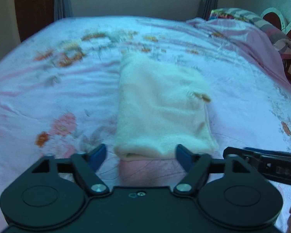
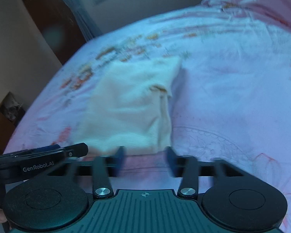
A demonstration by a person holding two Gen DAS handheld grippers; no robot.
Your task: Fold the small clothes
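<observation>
A small cream garment point(image 1: 159, 106) lies folded into a long rectangle on the bed, with a small brown mark near its right edge. It also shows in the right wrist view point(image 2: 130, 106). My left gripper point(image 1: 141, 155) is open and empty, just short of the garment's near folded edge. My right gripper point(image 2: 145, 156) is open and empty, its blue pads blurred, at the garment's near right corner. Each gripper shows side-on in the other's view, the right one point(image 1: 261, 159) and the left one point(image 2: 44, 155).
The bed point(image 1: 48, 97) has a pale pink floral sheet. A pink blanket point(image 1: 248, 40) and patterned pillows point(image 1: 242, 15) lie at the far right. A dark wooden door point(image 2: 48, 19) and curtain stand beyond the bed's far edge.
</observation>
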